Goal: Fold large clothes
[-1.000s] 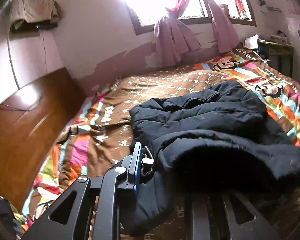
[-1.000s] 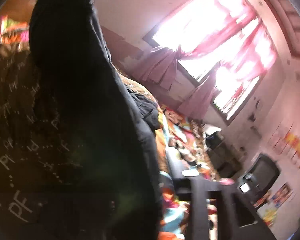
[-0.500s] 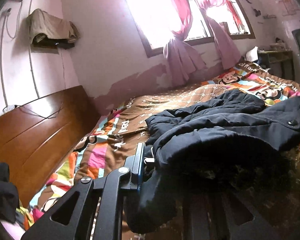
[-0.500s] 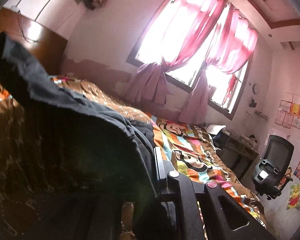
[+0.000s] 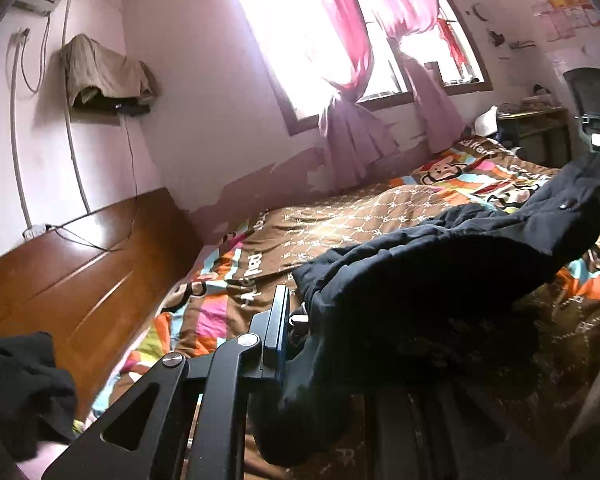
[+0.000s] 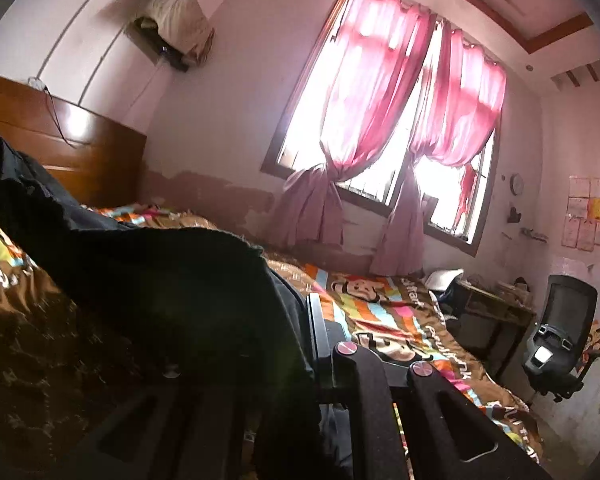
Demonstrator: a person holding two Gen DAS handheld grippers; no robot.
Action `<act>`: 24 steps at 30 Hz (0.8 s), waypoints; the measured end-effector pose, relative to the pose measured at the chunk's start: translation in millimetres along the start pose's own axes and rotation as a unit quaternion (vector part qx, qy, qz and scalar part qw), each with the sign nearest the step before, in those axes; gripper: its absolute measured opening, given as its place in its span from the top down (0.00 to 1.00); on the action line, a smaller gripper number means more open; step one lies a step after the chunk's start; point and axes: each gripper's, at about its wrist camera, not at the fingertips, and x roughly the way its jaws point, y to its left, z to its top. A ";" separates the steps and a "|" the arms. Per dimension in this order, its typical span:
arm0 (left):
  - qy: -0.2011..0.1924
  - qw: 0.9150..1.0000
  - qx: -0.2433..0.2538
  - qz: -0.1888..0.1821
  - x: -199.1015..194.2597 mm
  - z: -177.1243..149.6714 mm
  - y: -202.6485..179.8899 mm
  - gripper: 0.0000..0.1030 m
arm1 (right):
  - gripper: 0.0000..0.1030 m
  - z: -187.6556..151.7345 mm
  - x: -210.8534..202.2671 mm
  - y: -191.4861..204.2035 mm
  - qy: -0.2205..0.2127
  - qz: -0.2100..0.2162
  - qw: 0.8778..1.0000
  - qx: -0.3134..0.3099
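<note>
Jacket [image 5: 440, 264], a dark padded one, is hanging in the air above the bed [image 5: 364, 216], stretched between the two grippers, and its far part is still lying on the brown middle of the quilt. Its long axis is running across the bed, roughly parallel to the headboard [image 5: 80, 280], from one gripper to the other.

At the near edge of the bed, toward the headboard side, the left gripper [image 5: 300, 344] is pinching one end of the garment. Its fingers are closed down on the cloth, with only the thickness of the fabric between them, and a loose flap is hanging below the grip.

On the side of the bed nearer the desk [image 6: 496, 300] and the office chair [image 6: 560, 332], the right gripper [image 6: 284, 344] is taking the other end. One finger is showing beside the cloth, the other is hidden under the dark fabric. Judging from how the cloth is rising from it, I think it is clamped on the jacket too.

Both grippers are equally near to the garment, since each is holding one end. So the coming move, I think, depends on carrying this raised near edge forward over the part resting on the quilt, toward the window [image 6: 380, 120] side. Both ends should stay level, otherwise the heavy cloth may sag in the middle.
</note>
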 end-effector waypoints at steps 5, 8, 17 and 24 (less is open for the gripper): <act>-0.006 1.000 0.003 -0.005 -27.4 7.7 6.5 0.86 | 0.93 16.8 -28.7 -0.9 -0.020 0.004 1.000 0.000; -0.013 1.000 0.013 -0.001 -37.7 12.4 6.7 0.86 | 0.93 21.9 -34.7 1.3 -0.028 0.003 1.000 0.001; 0.020 1.000 0.010 -0.021 14.4 18.7 6.4 0.86 | 0.93 25.7 18.0 8.6 0.005 0.016 1.000 0.008; 0.063 0.998 -0.017 -0.016 84.1 28.8 7.9 0.86 | 0.93 29.7 88.4 12.0 0.037 0.026 0.999 0.000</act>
